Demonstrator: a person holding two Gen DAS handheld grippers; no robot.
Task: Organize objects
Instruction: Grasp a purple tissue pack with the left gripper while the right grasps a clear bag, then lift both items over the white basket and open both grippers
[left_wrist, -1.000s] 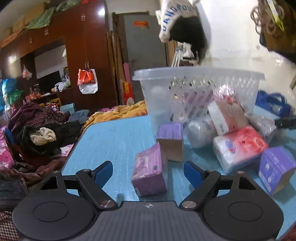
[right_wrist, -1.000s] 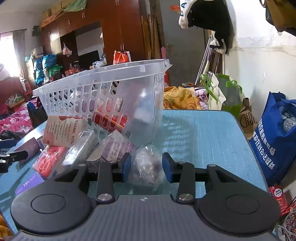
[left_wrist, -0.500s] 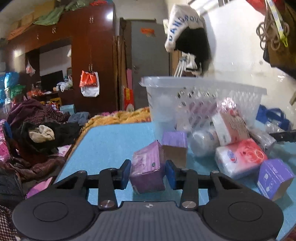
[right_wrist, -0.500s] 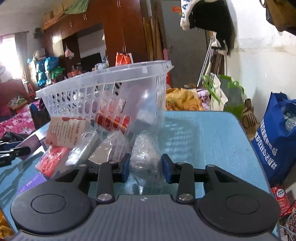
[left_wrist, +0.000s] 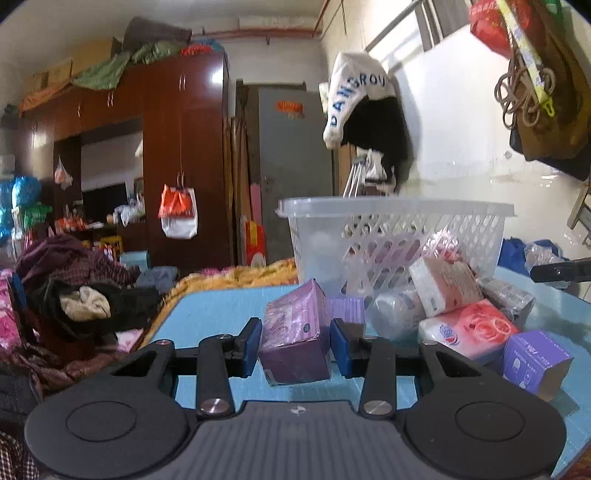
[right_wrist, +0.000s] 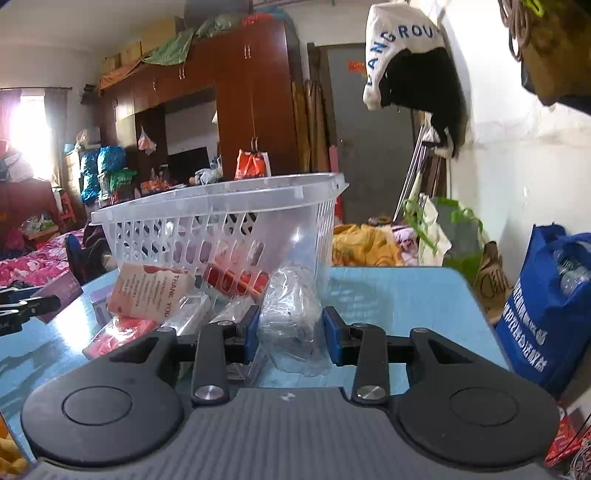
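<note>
My left gripper (left_wrist: 295, 343) is shut on a purple soft pack (left_wrist: 295, 325), its blue pads pressing both sides just above the blue table (left_wrist: 221, 306). My right gripper (right_wrist: 291, 334) is shut on a crumpled clear plastic bag (right_wrist: 291, 302). A translucent slotted basket (left_wrist: 395, 206) stands beyond both, and in the right wrist view the basket (right_wrist: 221, 199) holds a red item. Against its near wall lie a red rose tissue pack (left_wrist: 469, 328), a pink-white pack (left_wrist: 443, 288), a clear wrapped roll (left_wrist: 395, 314) and a purple box (left_wrist: 535, 362).
A "THANK YOU" pack (right_wrist: 147, 291) and a red pack (right_wrist: 122, 332) lean by the basket. A blue shopping bag (right_wrist: 546, 306) stands past the table's right edge. A heap of clothes (left_wrist: 74, 295) lies off its left side. A dark wardrobe fills the back.
The left jaws have closed from wide open onto the purple pack, which now tilts between the pads. The right jaws have squeezed tighter on the clear bag. Both views have tipped slightly upward.
</note>
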